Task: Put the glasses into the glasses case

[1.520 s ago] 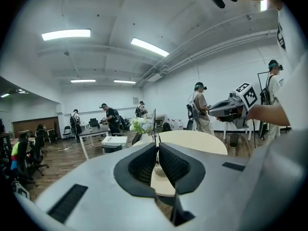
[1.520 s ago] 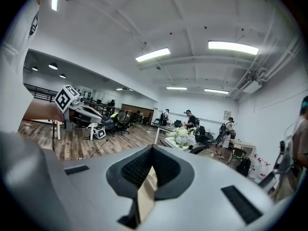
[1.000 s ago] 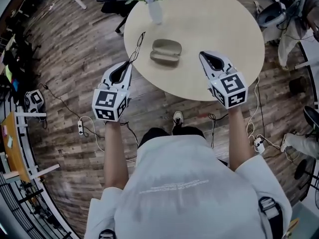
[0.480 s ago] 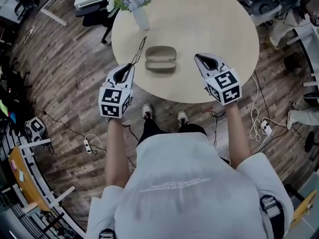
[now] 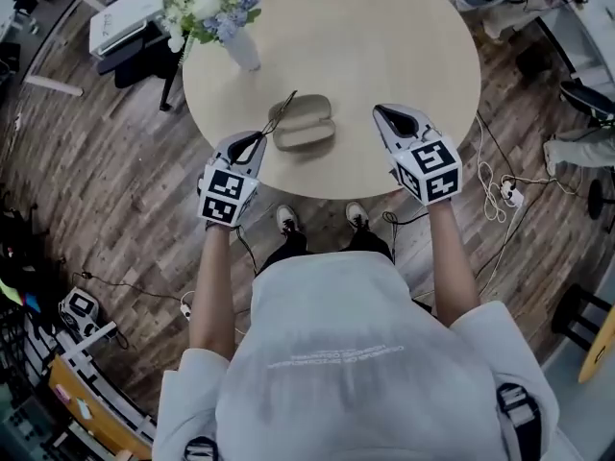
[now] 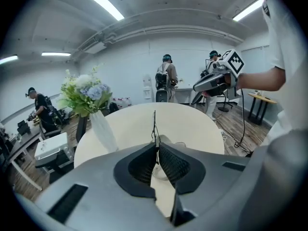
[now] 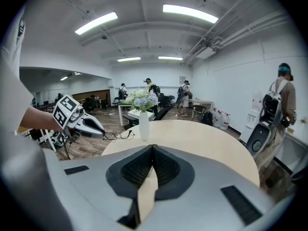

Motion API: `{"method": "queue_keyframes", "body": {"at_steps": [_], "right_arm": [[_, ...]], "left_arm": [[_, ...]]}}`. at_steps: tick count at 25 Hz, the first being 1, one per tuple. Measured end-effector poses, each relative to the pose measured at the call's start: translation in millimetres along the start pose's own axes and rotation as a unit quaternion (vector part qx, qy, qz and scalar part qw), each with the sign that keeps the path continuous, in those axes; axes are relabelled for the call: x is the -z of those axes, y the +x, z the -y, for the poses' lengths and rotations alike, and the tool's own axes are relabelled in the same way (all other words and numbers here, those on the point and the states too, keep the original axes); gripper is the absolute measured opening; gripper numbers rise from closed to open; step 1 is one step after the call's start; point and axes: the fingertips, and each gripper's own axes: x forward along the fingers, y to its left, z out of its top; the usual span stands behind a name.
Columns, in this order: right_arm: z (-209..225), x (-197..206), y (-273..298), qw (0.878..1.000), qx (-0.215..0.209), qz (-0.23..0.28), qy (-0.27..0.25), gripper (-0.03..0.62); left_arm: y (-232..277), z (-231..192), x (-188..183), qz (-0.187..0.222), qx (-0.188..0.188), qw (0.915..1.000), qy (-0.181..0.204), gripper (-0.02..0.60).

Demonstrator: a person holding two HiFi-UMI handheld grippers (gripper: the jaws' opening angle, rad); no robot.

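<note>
**While One Case Lay Shut, One Gripper Had the Glasses**

Although the task named two things, the round table (image 5: 404, 56) bore only one of them flat: a single glasses case (image 5: 306, 123), lid down, near the table's edge on the person's side. One pair of glasses (image 5: 279, 115) was at the left side of the case, not in it. The thin frame ran slantwise along the case's left end in the head view. I could not tell whether it touched the case.

Two grippers were in view. The left gripper (image 5: 257, 141) was just left of the case, its jaws pinched together on a thin part of the glasses (image 6: 154, 124), which stood up from between them in the left gripper view. From the right gripper view, the left gripper (image 7: 91, 124) held the glasses (image 7: 120, 135) out level above the table's rim. The right gripper (image 5: 383, 114) hung well to the right of the case, over the table. Its jaws were closed against each other with nothing between them (image 7: 151, 148). Each gripper carried one marker cube, the left cube (image 5: 227, 196) and the right cube (image 5: 434, 171), both on the person's side of the case.

One white vase (image 5: 242, 51) stood beyond the case and to its left, holding one bunch of flowers (image 5: 207, 12). Two shoes (image 5: 285, 221) showed on the wooden floor (image 5: 86, 161), on the near side of the case, past the table's edge
</note>
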Motion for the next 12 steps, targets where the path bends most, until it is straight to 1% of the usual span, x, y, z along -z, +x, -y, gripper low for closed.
{"method": "queue_keyframes", "body": {"at_steps": [3, 6, 9, 12], "right_arm": [[-3, 12, 5, 0.999, 0.018, -0.012, 0.027, 0.0], [-11, 25, 11, 0.998, 0.032, -0.026, 0.043, 0.0], [-21, 36, 19, 0.996, 0.042, -0.033, 0.065, 0.0], [-25, 46, 24, 0.994, 0.06, -0.036, 0.088, 0.0]], "left_arm": [[18, 1, 13, -0.011, 0.039, 0.999, 0.017, 0.029], [37, 5, 25, -0.018, 0.078, 0.9959, 0.042, 0.029], [54, 10, 42, -0.033, 0.118, 0.9896, 0.076, 0.029], [71, 17, 52, -0.042, 0.16, 0.9811, 0.101, 0.029]]}}
